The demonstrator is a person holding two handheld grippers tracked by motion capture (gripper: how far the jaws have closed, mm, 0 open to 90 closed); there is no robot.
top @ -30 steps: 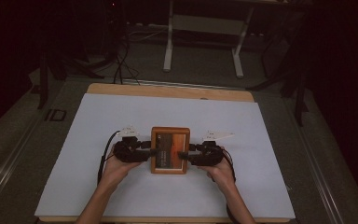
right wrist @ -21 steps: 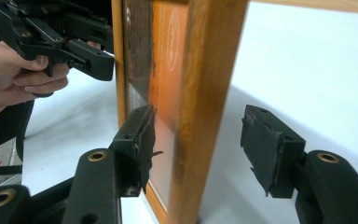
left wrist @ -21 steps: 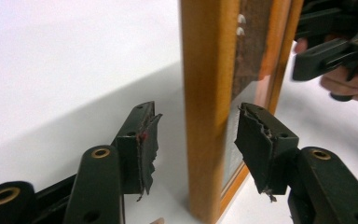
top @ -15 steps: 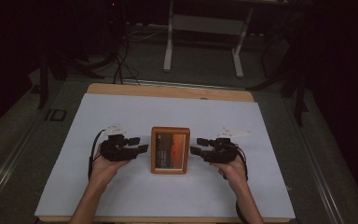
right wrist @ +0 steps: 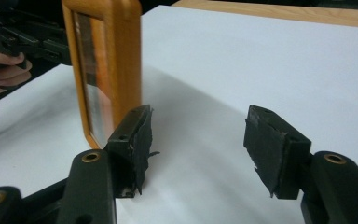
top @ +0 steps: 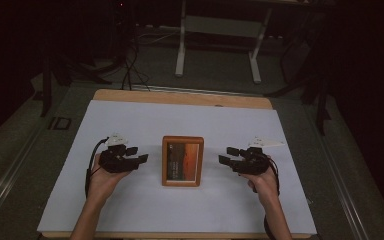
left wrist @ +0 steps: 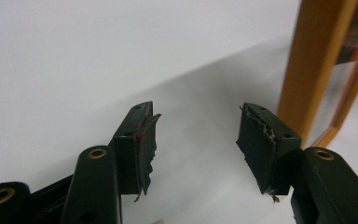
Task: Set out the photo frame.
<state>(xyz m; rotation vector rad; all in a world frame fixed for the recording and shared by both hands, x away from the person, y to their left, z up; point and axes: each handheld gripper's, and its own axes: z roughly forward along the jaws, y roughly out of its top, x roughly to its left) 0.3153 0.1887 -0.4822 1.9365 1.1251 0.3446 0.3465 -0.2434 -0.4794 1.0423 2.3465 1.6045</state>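
A wooden table (top: 180, 98) is covered almost wholly by a white sheet (top: 145, 120), a strip of bare wood being left along the far edge. Near the middle of the sheet a picture frame (top: 182, 161) with an orange-brown wooden border is laid flat, its long sides running away from the person. In the high view the left gripper (top: 139, 159) is seen near the frame's left side and the right gripper (top: 223, 159) near its right side, each held in a hand and pointed inward at the frame, with a clear gap of white sheet left on either side. The jaws of the left gripper (left wrist: 196, 135) have just been opening and are set apart with nothing between them; the frame's border (left wrist: 314, 65) is seen beyond the right-hand jaw. The jaws of the right gripper (right wrist: 196, 140) have likewise just been opening and are spread wide over bare sheet, nothing being held, with the frame (right wrist: 105, 65) beyond the left-hand jaw.
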